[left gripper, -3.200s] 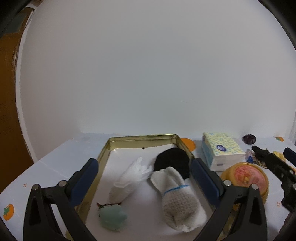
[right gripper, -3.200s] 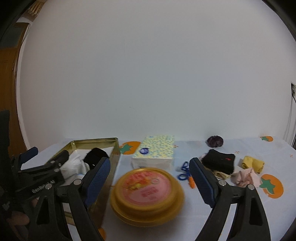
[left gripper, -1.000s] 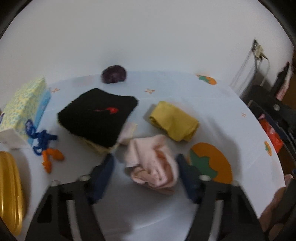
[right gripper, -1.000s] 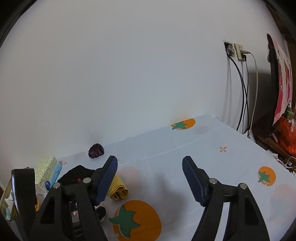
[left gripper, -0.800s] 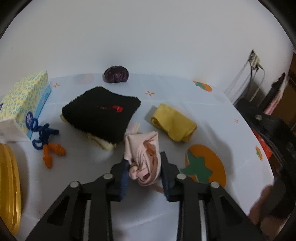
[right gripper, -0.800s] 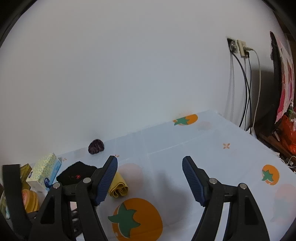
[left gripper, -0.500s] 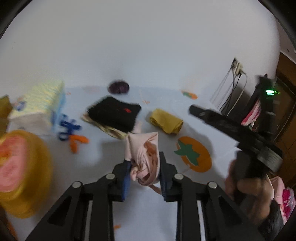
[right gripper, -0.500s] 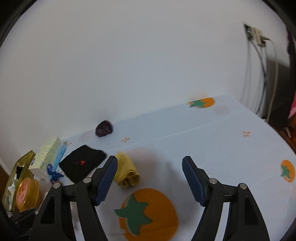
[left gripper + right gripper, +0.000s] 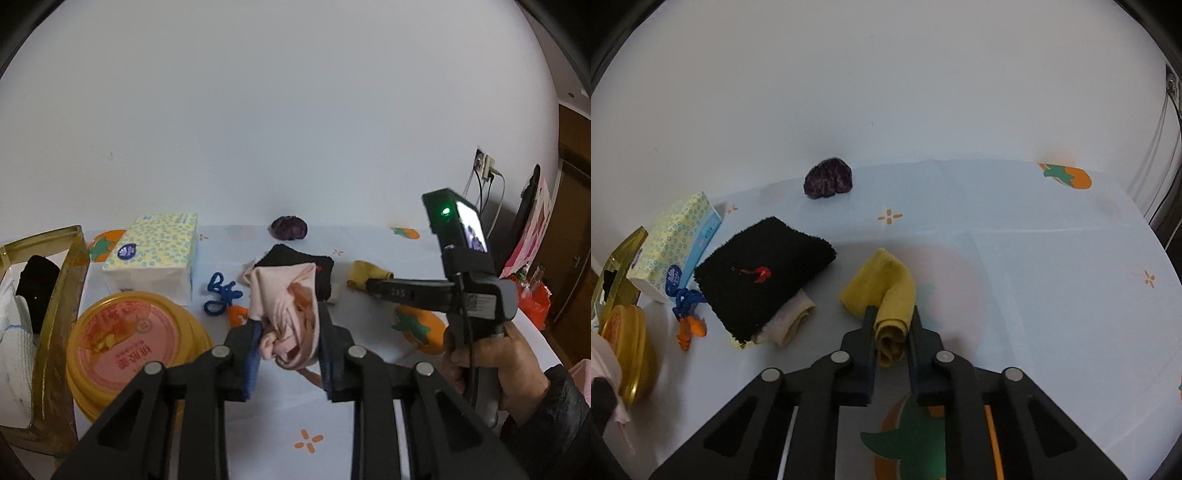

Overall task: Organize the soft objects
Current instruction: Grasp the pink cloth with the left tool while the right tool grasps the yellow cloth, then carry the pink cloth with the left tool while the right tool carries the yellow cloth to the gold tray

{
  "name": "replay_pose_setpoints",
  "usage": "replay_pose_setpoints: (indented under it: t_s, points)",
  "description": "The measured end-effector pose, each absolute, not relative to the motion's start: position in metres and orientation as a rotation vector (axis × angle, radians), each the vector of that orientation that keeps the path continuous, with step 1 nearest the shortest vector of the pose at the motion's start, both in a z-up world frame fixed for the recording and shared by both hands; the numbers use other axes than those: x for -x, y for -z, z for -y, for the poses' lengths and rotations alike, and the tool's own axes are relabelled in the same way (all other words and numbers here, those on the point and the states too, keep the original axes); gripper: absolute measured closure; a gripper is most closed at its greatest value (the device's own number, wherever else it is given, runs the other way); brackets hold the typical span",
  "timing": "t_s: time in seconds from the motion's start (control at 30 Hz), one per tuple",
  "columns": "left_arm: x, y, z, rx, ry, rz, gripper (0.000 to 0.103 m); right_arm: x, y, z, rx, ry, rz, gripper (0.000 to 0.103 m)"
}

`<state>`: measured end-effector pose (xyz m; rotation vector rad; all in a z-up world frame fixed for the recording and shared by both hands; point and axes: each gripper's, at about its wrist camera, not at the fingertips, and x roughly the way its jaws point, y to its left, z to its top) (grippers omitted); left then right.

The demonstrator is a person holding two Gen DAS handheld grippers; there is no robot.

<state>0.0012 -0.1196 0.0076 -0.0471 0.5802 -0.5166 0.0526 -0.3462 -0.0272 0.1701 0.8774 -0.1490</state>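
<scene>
We work over the desk [image 9: 1034, 258], which is covered in a pale blue cloth printed with orange fruit and stands against a plain white wall. The gold tray [image 9: 62, 280] sits at its left end and already holds white and black soft items. Beside the tray are a round yellow tin [image 9: 129, 343] and a tissue box [image 9: 155, 254]. A black cloth [image 9: 764, 277] rests on a folded beige piece near the middle.

The left gripper [image 9: 288, 354] is clamped on the pink cloth [image 9: 284, 310], which hangs lifted above the desk. We judge its next destination to be the tray; carry it high enough to clear the tin and the tray rim, and release only once it is over the tray floor.

The right gripper [image 9: 892, 347] has just been closing, and its jaws now pinch the near end of the yellow roll [image 9: 886, 291], which lies on the desk. Lift it straight up so the roll does not unwind.
</scene>
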Motion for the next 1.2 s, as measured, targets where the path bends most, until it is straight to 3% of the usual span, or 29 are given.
replay_pose_setpoints:
  t_s: [0.43, 1.2]
  points:
    - [0.001, -0.026, 0.078, 0.054, 0.427, -0.459, 0.078, 0.019, -0.021, 0.307, -0.143, 0.17, -0.509, 0.089]
    - [0.001, -0.025, 0.047, 0.022, 0.389, -0.468, 0.078, 0.059, -0.032, 0.237, -0.145, 0.134, -0.395, 0.089]
